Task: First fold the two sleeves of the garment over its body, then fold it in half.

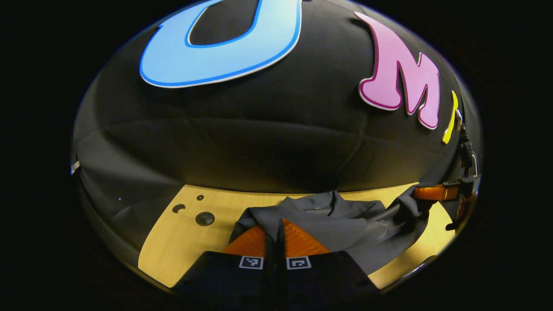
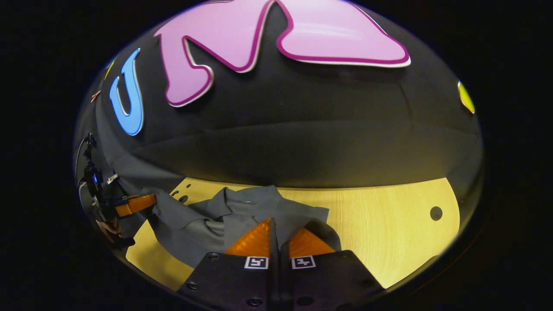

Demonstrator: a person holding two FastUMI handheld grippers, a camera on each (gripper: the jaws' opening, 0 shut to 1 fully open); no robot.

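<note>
Garment [image 1: 345, 224] was a dark grey shirt, bunched on the light wooden tabletop [image 1: 181, 242], collar toward 12 o'clock near the booth wall.

In the left gripper view, we saw the left hand-held gripper [image 1: 280, 235] at 6 o'clock with its fingers drawn together, only a thin dark line between them. Grey cloth draped over and around the tips. It looked pinched on a fold of the garment, but the contact point was covered by fabric, so we could not confirm that both fingers pressed on it. At 3 o'clock in that view, the other hand-held gripper sat at the far end of the shirt, and the cloth rose toward it.

In the right gripper view, the right hand-held gripper [image 2: 276, 235] sat at 6 o'clock, fingers likewise nearly touching, with a narrow slit between them. The shirt's edge lay over the fingertips and a flap hung just past them at 1 o'clock. Same caveat: the grip looked closed on cloth, but we could not tell for sure. At 9 o'clock, the left hand-held gripper and part of a hand [image 2: 108, 226] showed at the shirt's other end.

Shirt body sagged in creases between the two grippers. Round holes [image 1: 204, 218] showed in the tabletop at 10 o'clock of the left view. One hole [image 2: 436, 213] lay at 3 o'clock in the right view, well apart from the cloth.
</note>
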